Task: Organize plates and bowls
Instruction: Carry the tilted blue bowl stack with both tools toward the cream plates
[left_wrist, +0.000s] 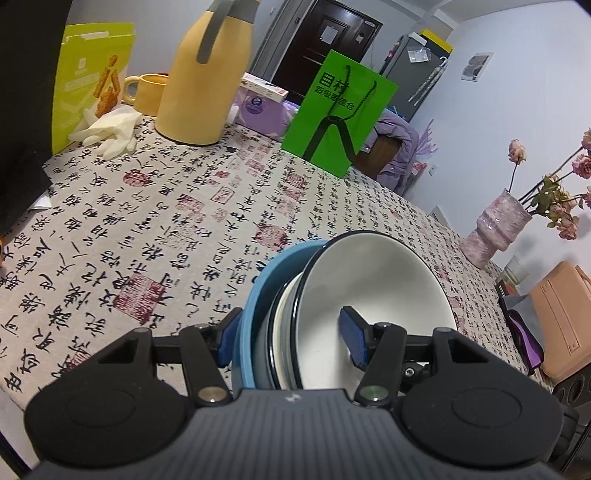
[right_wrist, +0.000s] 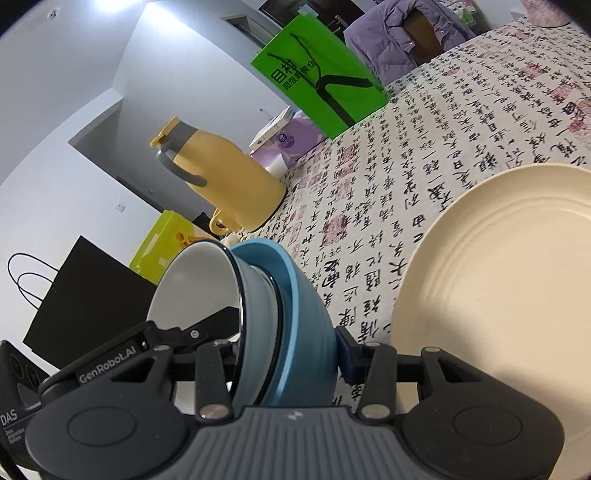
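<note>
A stack of nested bowls, a blue bowl (left_wrist: 251, 295) on the outside and a white-lined, dark-rimmed bowl (left_wrist: 373, 273) inside it, hangs over the calligraphy tablecloth (left_wrist: 155, 221). My left gripper (left_wrist: 290, 339) is shut on the stack's wall, one pad outside the blue bowl and the other inside the white bowl. My right gripper (right_wrist: 291, 356) clamps the opposite side of the same stack (right_wrist: 295, 295); one blue pad presses the blue bowl's outside, and the other finger is hidden behind the bowls. A large cream plate (right_wrist: 498, 277) lies on the cloth just right of the right gripper.
At the table's far side stand a yellow thermos jug (left_wrist: 207, 74), a yellow mug (left_wrist: 147, 92), a green paper bag (left_wrist: 340, 110), white gloves (left_wrist: 110, 129) and purple tissue packs (left_wrist: 258, 110). A pink vase with dried roses (left_wrist: 495, 225) sits at the right. A black bag (right_wrist: 85, 302) is at the left.
</note>
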